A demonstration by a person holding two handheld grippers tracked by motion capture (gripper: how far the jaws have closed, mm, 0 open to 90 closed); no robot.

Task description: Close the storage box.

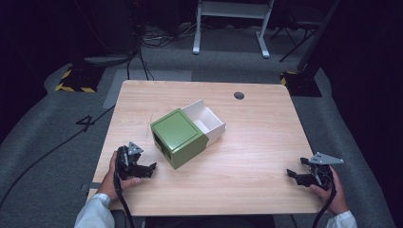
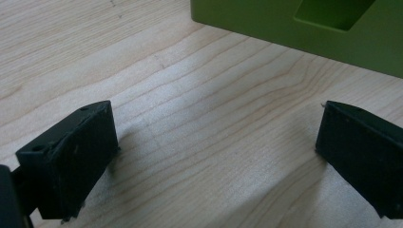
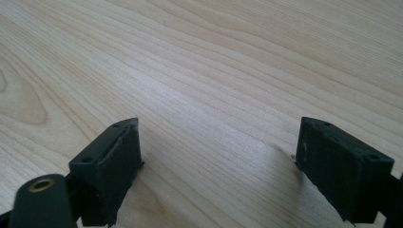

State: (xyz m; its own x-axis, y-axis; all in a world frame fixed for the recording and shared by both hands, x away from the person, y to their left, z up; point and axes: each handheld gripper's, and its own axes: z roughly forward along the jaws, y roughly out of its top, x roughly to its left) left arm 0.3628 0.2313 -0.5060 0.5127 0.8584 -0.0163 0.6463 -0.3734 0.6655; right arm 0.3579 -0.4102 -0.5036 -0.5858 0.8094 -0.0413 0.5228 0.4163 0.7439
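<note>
A green box (image 1: 178, 137) lies mid-table with a white drawer (image 1: 208, 121) pulled out of its far right end; the drawer looks empty. My left gripper (image 1: 151, 167) rests on the table near the front left, just short of the box, jaws wide apart with nothing between them. In the left gripper view the green box (image 2: 304, 28) stands close ahead, with a rectangular cut-out in its side, beyond my left gripper (image 2: 216, 137). My right gripper (image 1: 291, 174) rests at the front right, also open and empty, with bare wood between its jaws (image 3: 218, 142).
The wooden table (image 1: 252, 142) has a round cable hole (image 1: 239, 95) near its far edge. Beyond it are a grey floor, cables, a white desk frame (image 1: 230, 28) and yellow-black striped bases (image 1: 76, 80).
</note>
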